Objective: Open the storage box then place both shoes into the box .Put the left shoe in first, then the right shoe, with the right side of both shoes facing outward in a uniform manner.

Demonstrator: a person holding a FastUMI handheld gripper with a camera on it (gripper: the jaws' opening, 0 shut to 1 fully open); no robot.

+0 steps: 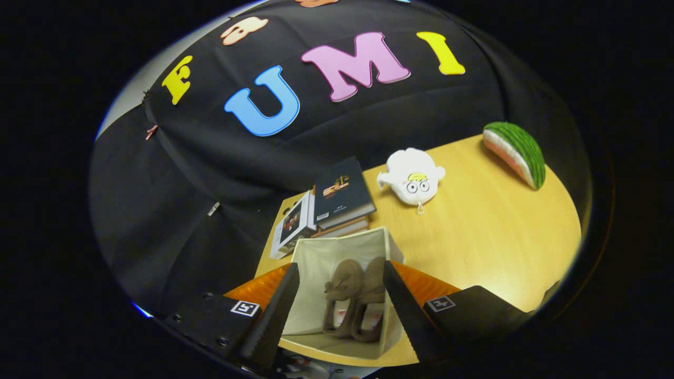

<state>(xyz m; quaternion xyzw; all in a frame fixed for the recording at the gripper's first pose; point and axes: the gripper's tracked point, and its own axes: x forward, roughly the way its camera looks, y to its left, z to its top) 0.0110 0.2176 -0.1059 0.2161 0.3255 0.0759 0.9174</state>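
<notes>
Gripper: the gripper [337,305] hovers above the box, its fingers [274,310] spread wide apart – released, gripping nothing.
Box: an open cream fabric storage box [316,258] stands on the near left part of the light wooden table [489,237], seen between the fingers.
Shoes: two brown fuzzy slippers [355,302] lie side by side inside the box, touching each other.
Books: a stack of books [337,202] with a dark cover on top sits just beyond the box.
Toys: a white plush toy [413,176] lies farther right – a plush watermelon slice [518,150] at the far right.
</notes>
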